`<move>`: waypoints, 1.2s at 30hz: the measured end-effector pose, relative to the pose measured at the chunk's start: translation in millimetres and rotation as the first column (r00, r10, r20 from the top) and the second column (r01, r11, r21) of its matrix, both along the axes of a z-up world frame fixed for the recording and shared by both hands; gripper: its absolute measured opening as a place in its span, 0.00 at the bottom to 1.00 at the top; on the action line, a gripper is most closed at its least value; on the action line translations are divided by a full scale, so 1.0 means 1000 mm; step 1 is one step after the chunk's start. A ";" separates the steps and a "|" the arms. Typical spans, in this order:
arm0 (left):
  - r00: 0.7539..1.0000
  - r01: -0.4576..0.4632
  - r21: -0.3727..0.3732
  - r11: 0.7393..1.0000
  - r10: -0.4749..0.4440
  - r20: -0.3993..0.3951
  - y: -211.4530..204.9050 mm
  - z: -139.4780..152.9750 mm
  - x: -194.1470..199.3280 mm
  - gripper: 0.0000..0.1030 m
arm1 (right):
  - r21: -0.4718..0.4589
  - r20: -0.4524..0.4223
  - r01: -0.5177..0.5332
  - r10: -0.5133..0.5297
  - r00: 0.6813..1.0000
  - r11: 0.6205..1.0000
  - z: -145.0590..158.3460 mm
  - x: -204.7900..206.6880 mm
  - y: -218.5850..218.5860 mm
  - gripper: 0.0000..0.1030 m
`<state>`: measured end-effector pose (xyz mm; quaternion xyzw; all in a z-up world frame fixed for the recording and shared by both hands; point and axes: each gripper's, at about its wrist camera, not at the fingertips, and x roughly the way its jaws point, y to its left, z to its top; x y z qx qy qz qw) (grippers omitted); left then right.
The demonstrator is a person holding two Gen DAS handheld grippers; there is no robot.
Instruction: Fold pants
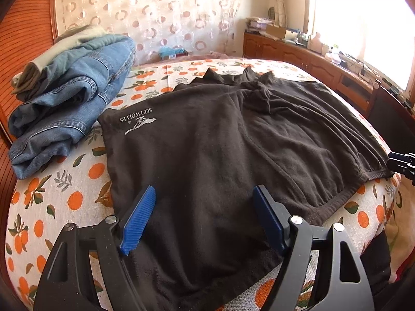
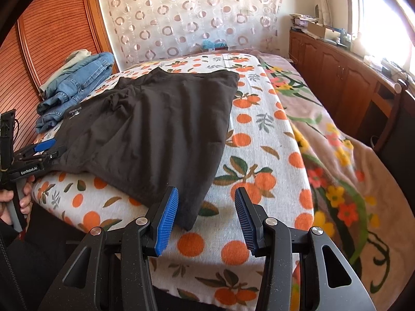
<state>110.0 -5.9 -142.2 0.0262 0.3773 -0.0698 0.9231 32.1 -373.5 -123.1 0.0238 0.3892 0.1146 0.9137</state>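
The dark brown pants [image 1: 207, 142] lie folded flat on the orange-print bed cover, with a white logo near their left edge; they also show in the right wrist view [image 2: 155, 129]. My left gripper [image 1: 205, 207] is open and empty, its blue pads hovering over the near part of the pants. It also shows at the left edge of the right wrist view [image 2: 44, 147]. My right gripper [image 2: 206, 210] is open and empty, just off the near right corner of the pants. Its tip shows at the right edge of the left wrist view [image 1: 402, 162].
A pile of folded blue jeans [image 1: 70, 111] and other clothes sits at the far left of the bed, also in the right wrist view [image 2: 75, 88]. A floral blanket [image 2: 337, 155] covers the bed's right side. Wooden cabinets [image 2: 350, 77] run along the window wall.
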 end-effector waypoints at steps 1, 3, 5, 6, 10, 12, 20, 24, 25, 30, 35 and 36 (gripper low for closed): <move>1.000 -0.003 -0.005 1.000 0.003 0.006 0.001 0.000 -0.002 0.76 | 0.006 -0.006 -0.004 0.004 1.000 1.000 -0.001 0.001 0.001 0.46; 1.000 -0.004 -0.006 1.000 0.004 0.007 0.000 0.000 -0.004 0.76 | 0.005 -0.005 -0.011 0.011 1.000 1.000 -0.002 -0.001 0.003 0.46; 1.000 -0.010 -0.002 1.000 0.010 0.003 -0.001 0.000 -0.006 0.76 | 0.006 -0.008 -0.021 0.021 1.000 1.000 -0.001 -0.002 0.006 0.46; 1.000 -0.013 0.002 1.000 0.013 0.000 -0.002 0.000 -0.006 0.76 | 0.012 -0.010 -0.027 0.027 1.000 1.000 -0.001 -0.002 0.007 0.46; 1.000 -0.019 0.001 1.000 0.019 -0.016 -0.002 0.002 -0.003 0.76 | -0.009 -0.010 -0.051 0.051 0.999 0.999 -0.001 -0.002 0.016 0.31; 1.000 -0.019 -0.001 1.000 0.019 -0.016 -0.002 0.001 -0.004 0.76 | -0.007 -0.011 -0.064 0.064 0.998 0.998 -0.001 -0.001 0.017 0.21; 1.000 0.003 -0.038 0.999 -0.003 0.009 0.006 0.003 -0.016 0.76 | 0.027 0.065 -0.097 0.095 0.993 0.995 0.020 0.007 0.024 0.06; 1.000 -0.024 -0.042 0.999 0.025 0.013 0.017 0.008 -0.025 0.76 | 0.038 0.108 -0.151 0.146 0.983 0.988 0.035 0.016 0.044 0.06; 0.999 -0.032 -0.036 0.999 0.033 0.021 0.019 0.010 -0.027 0.76 | 0.042 0.121 -0.174 0.168 0.978 0.984 0.039 0.020 0.053 0.06; 0.997 -0.075 -0.023 0.997 0.076 0.029 0.046 0.024 -0.035 0.76 | 0.051 0.154 -0.280 0.269 0.951 0.959 0.051 0.035 0.098 0.06; 0.994 -0.106 -0.024 0.994 0.106 0.018 0.075 0.030 -0.039 0.76 | 0.058 0.165 -0.400 0.387 0.907 0.915 0.054 0.049 0.157 0.06; 0.993 -0.112 -0.030 0.993 0.112 0.021 0.080 0.030 -0.041 0.76 | 0.053 0.163 -0.416 0.403 0.901 0.908 0.053 0.051 0.168 0.06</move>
